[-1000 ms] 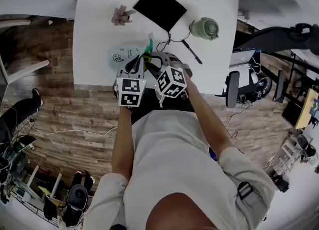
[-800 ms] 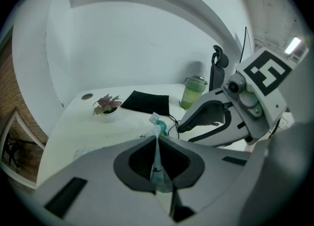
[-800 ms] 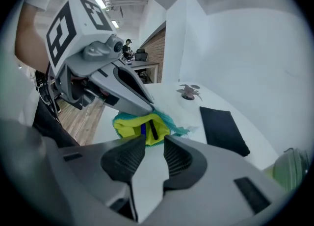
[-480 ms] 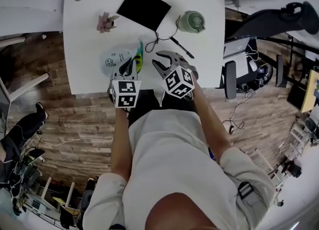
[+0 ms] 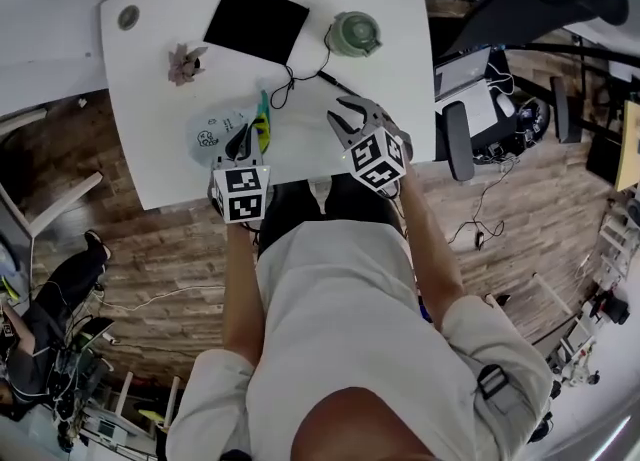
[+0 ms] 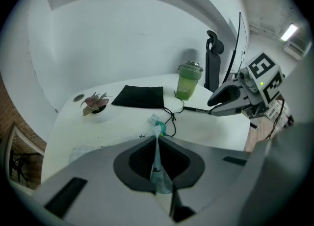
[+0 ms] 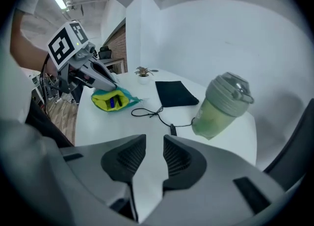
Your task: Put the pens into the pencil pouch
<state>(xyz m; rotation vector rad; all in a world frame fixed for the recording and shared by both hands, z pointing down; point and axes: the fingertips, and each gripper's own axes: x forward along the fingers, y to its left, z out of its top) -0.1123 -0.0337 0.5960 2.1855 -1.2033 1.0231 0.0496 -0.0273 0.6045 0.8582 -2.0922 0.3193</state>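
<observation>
The step in hand looks like fetching the next pen. The left gripper (image 6: 157,140) is clamped on the rim of the pouch (image 7: 112,101), a thin teal fold pinched between its jaws, and holds the yellow-lined mouth open on the near left of the table (image 5: 400,9). A small blue thing and a dark one lie inside, probably pens already stowed. The right gripper (image 7: 154,141) is empty: its jaws stand a little apart with only bare table showing between them.

One pen (image 6: 197,110) lies flat on the table, well apart from the pouch, just in front of the bottle (image 7: 223,105) and near the right gripper's tips. The next move, as I judge it, calls for widening the jaws if needed, lowering them across the pen's barrel, closing, then carrying it left to the open mouth while the left gripper keeps its pinch.

A black cable (image 7: 149,113) winds between pouch and bottle and ends just beside the pen, so the jaws could snag it along with the barrel. The bottle stands close behind and could be knocked. A black pad (image 7: 176,94) and a small plant (image 6: 95,103) sit farther back, clear of the path
</observation>
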